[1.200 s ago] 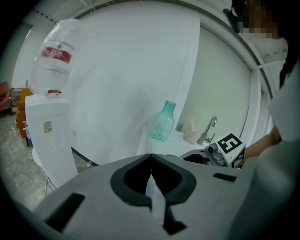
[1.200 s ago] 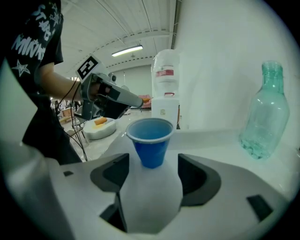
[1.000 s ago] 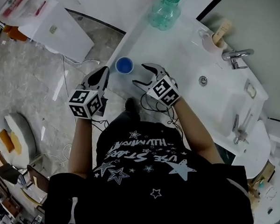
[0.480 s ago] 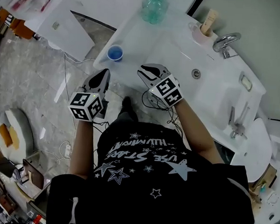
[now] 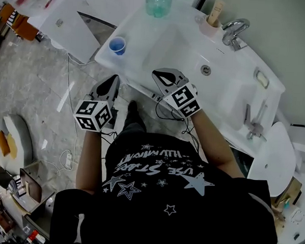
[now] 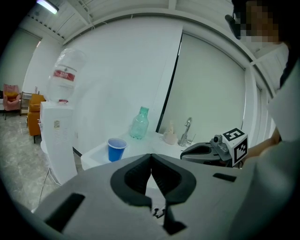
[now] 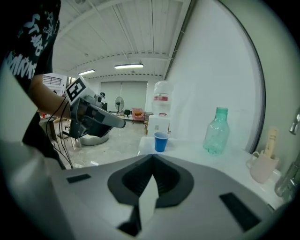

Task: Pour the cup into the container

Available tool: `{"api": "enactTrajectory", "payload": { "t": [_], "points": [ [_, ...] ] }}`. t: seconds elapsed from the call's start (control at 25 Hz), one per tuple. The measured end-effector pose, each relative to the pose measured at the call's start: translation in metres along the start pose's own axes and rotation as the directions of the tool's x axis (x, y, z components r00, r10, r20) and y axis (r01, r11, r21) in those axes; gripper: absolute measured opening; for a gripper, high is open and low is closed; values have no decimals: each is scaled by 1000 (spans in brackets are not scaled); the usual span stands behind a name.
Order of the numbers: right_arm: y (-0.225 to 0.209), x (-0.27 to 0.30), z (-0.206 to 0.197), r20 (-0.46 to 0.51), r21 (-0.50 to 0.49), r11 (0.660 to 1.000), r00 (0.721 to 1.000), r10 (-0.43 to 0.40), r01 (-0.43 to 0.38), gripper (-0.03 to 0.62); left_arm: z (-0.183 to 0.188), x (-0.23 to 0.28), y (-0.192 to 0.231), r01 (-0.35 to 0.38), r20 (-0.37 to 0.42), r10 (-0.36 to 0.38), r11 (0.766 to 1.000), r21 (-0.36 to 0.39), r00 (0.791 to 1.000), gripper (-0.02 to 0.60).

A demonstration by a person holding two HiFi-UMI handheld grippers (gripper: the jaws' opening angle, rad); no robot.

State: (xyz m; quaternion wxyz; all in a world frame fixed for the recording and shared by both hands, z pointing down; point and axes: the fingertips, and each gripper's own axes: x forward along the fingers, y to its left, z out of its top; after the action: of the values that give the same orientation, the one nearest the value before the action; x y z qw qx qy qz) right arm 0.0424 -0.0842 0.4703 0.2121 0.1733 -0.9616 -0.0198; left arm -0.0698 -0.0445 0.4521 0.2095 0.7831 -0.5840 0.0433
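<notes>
A blue cup (image 5: 117,44) stands upright at the corner of the white counter (image 5: 146,37); it also shows in the left gripper view (image 6: 116,150) and the right gripper view (image 7: 161,141). A clear green bottle (image 5: 158,3) stands further back on the counter. Both grippers hang off the counter's front edge, well short of the cup. My left gripper (image 5: 114,79) is shut and empty, its tips meeting (image 6: 151,155). My right gripper (image 5: 157,74) has just closed with nothing between its jaws (image 7: 152,157).
A sink basin (image 5: 197,50) with a faucet (image 5: 234,29) lies right of the cup, and a pink holder (image 5: 211,24) stands beside the faucet. A white water dispenser (image 6: 58,136) stands left of the counter. Cables lie on the stone floor (image 5: 52,88).
The right gripper's jaws went from wide open to shut, empty. Both grippers drew back from the cup and the counter edge. The cup stayed in place.
</notes>
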Motion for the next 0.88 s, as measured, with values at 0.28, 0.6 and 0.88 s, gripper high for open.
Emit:
{"api": "enactTrajectory", "payload": {
  "t": [0.28,0.6,0.88],
  "points": [
    [30,-44,-11,-3,-23,1000,1000,18,-18,6,-28,-27,-47,-2,0,2,1000,-7,1000,9],
    [56,-86,-32,-14,-26,999,1000,24,-24,5,-60,-61,-87,-22,-9,22,999,-33,1000,9],
    [67,-109,-35,39,45,999,999,23,-25,5,-84,-81,-107,-34,-32,33,998,-47,999,9]
  ]
}}
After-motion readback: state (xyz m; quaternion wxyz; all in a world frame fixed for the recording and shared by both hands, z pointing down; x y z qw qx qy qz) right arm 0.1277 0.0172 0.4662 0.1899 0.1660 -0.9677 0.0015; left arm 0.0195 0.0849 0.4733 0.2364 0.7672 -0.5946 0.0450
